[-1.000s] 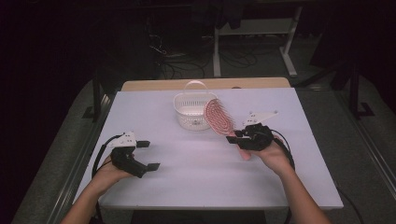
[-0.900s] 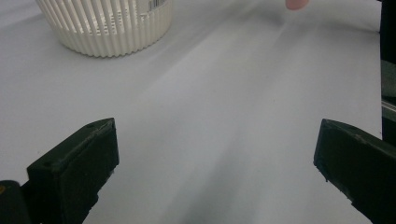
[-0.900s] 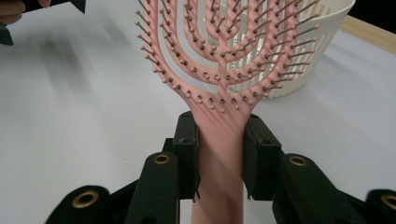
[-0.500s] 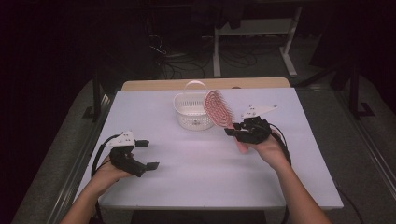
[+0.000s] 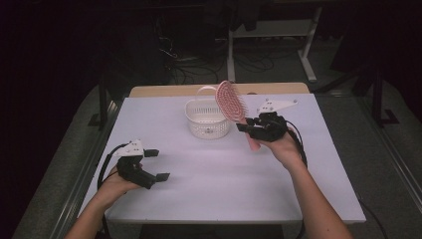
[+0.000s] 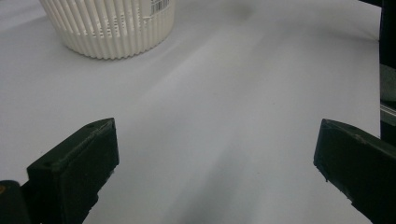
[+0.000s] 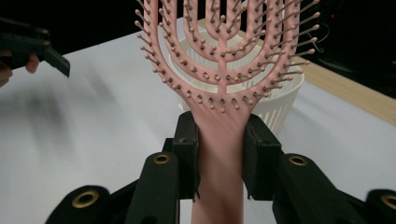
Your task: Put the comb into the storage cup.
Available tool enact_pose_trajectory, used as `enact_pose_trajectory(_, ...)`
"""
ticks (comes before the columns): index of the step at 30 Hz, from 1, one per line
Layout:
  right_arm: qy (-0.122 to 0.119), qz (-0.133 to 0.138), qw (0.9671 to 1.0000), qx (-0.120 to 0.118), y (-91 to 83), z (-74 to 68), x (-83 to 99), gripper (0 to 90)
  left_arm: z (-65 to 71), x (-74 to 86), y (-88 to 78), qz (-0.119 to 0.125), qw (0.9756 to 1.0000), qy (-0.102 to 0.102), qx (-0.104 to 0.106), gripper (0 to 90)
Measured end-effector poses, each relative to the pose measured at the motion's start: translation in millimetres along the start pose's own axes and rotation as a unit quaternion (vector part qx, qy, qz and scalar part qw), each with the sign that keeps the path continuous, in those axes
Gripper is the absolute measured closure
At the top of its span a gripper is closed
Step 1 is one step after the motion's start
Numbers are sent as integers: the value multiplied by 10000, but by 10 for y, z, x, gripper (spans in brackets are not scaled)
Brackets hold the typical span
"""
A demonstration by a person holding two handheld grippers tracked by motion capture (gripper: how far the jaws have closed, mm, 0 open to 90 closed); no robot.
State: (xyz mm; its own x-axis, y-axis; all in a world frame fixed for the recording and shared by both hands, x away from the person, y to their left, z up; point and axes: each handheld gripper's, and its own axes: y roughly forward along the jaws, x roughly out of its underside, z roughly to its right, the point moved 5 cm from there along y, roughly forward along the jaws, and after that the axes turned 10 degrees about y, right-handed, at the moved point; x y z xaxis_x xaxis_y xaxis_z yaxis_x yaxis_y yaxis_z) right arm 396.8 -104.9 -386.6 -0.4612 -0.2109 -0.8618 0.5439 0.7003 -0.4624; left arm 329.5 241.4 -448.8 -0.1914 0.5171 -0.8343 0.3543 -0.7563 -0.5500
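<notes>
As right claw clamps pink hairbrush, white basket beside

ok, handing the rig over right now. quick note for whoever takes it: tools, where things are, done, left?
Right tool: shut on the neck of the pink hairbrush, held up off the table, head up beside the basket.
Left tool: open, nothing between the jaws, resting near the front left of the white table.
White basket: upright at the back centre of the table; its inside cannot be seen clearly.
Done: brush picked up and brought beside the basket.
Left: most likely carry the brush over the rim, let it go into the basket and pull the right tool back.
</notes>
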Motion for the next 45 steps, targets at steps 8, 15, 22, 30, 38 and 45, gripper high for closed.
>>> enact_pose_trajectory(8, -8, 209, 9998, 17, 37, 18, -199, 687, 5, -3, 0, -2, 10000, 9, -10, 0)
enact_pose_trajectory(15, 24, 403, 9992, 3, 103, 32, -335, 686, 8, -3, -3, 6, 10000, 8, -5, 0)
enact_pose_trajectory(22, 31, 580, 9983, 17, 189, 42, -463, 686, 13, -2, 2, 0, 10000, 7, 6, 0)
enact_pose_trajectory(30, 32, 815, 9967, 46, 278, 66, -617, 686, 14, 1, 8, 9, 10000, -9, 18, 0)
enact_pose_trajectory(38, 51, 936, 9956, 51, 369, 81, -710, 686, 15, 5, 15, -7, 10000, -1, 26, 0)
enact_pose_trajectory(45, 62, 1070, 9942, 93, 471, 101, -748, 686, 19, 6, 16, -1, 10000, 1, 28, 0)
